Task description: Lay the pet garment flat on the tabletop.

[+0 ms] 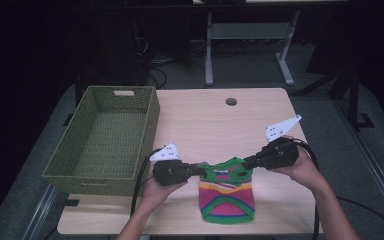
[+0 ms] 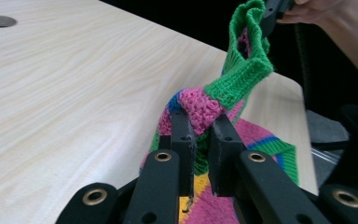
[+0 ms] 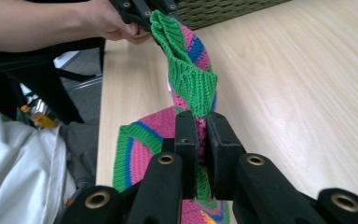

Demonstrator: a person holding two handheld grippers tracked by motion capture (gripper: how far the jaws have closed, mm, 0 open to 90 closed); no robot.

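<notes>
A small striped knitted sweater [image 1: 227,192] lies near the front edge of the wooden table [image 1: 215,120], its top edge lifted between the two grippers. The left gripper [image 1: 200,170] pinches one shoulder; the right gripper [image 1: 246,162] pinches the other. A green woven basket [image 1: 105,137] stands just left of the left hand [image 1: 155,192], nothing lying between it and the sweater.

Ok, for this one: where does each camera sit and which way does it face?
High view: above the person's side, facing forward and down on the table, basket, both forearms.
Left gripper view: rides the left gripper, looking along its fingers shut on the knitted sweater; the other hand behind.
Right gripper view: rides the right gripper, facing the basket; the left hand shows.
All share the sweater.
</notes>
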